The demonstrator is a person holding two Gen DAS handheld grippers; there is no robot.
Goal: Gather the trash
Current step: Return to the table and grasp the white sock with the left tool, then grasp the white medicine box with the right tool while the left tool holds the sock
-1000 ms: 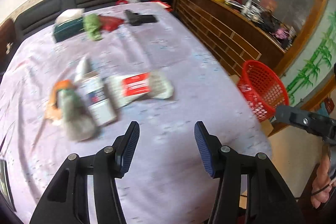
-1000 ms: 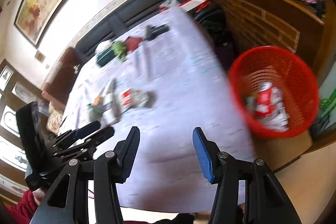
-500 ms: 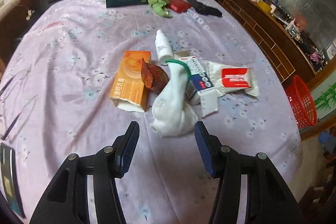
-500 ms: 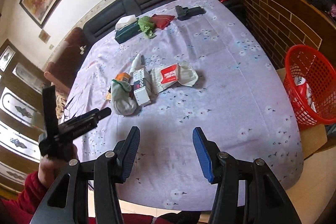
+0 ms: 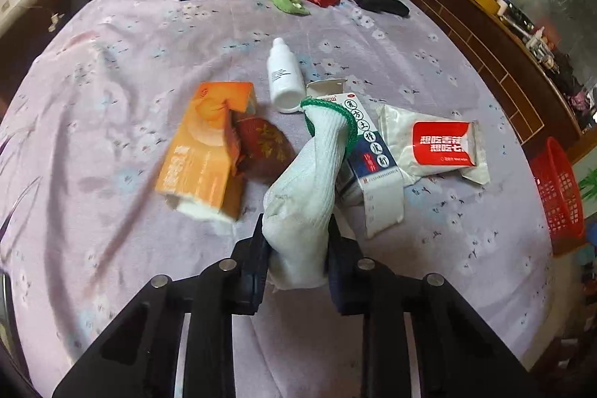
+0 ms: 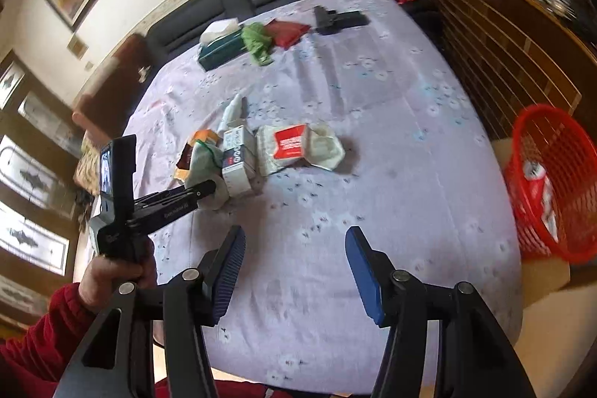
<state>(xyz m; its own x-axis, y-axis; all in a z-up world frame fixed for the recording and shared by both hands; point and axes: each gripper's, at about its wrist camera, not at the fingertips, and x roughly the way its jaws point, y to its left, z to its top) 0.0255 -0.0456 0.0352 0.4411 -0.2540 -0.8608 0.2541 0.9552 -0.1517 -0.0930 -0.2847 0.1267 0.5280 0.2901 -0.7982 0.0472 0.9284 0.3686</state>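
Between left hand-held gripper (image 5: pixel 296 248) pads — white sock (image 5: pixel 309 189)

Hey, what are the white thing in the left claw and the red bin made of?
The white glove in the left claw looks like knitted cotton: ribbed weave, green-trimmed cuff, limp folds. The red basket looks like moulded plastic, slightly glossy, with an open lattice wall.

Black hand-held gripper (image 6: pixel 294 271), blue ribbed pads (image 6: pixel 362 271), silver screws, red sleeve (image 6: pixel 41 334)
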